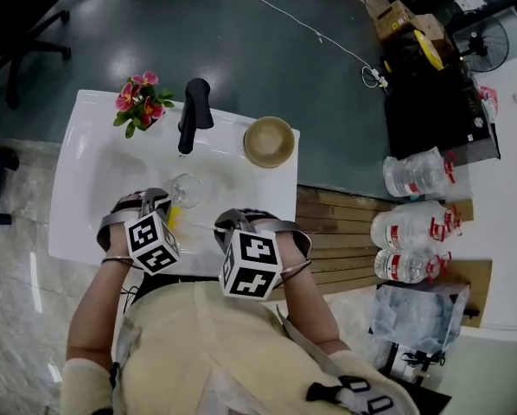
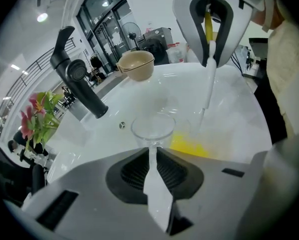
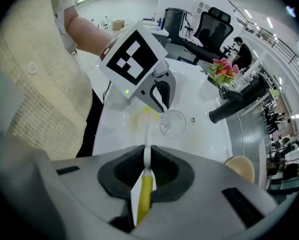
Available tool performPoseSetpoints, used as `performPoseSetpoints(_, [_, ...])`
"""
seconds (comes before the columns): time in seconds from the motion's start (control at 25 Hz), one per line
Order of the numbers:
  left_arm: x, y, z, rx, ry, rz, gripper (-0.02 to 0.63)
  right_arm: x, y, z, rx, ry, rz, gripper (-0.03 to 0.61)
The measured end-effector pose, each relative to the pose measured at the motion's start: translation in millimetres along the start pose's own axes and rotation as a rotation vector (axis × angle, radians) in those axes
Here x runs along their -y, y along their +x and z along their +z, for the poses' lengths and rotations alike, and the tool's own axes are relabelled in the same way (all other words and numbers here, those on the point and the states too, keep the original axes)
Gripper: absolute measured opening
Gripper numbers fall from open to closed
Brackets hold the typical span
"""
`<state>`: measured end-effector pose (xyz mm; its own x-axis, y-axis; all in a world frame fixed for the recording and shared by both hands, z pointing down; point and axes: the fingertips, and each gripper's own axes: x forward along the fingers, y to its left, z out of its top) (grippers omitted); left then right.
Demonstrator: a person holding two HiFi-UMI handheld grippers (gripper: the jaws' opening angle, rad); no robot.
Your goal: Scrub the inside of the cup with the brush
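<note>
Both grips are made, with your left tool [image 2: 150,156] pinching the clear cup [image 2: 152,128] by its stem over the white sink [image 2: 229,109] and your right tool [image 3: 145,166] clamped on the brush [image 3: 144,191], but its yellow head [image 2: 189,145] sits beside the cup, so I judge the scrubbing not yet begun.

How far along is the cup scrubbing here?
Done: both things are picked up. The left tool grips the clear cup by its stem; the right tool grips the brush. In hand: both are held over the sink. Left: the yellow head lies beside the cup, not inside, so scrubbing looks yet to start.
</note>
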<state>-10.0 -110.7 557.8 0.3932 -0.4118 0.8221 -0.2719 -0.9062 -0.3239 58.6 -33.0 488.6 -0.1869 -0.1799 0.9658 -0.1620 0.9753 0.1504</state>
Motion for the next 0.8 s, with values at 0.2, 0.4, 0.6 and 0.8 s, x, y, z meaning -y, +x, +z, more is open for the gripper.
performPoseSetpoints(0.2, [-9.2,-3.7,-5.3,-0.019,-0.007,0.024,0.055,2.3,-1.9,-0.8,0.042,0.016,0.015,0.046])
performPoseSetpoints(0.4, [-25.6,-12.9,-19.4,-0.064,0.015,0.075,0.055,2.7,-7.2,-7.7,0.061,0.043,0.025,0.046])
performPoseSetpoints(0.6, [-36.1,-23.0,-32.3,-0.108,0.038,0.113,0.055,14.2,-19.6,-24.0,0.066,0.096,-0.004,0.046])
performPoseSetpoints(0.8, [-38.0,-28.6,-41.3,-0.138,0.077,0.13,0.055,31.2,-36.6,-38.0,0.074,0.14,-0.061,0.046])
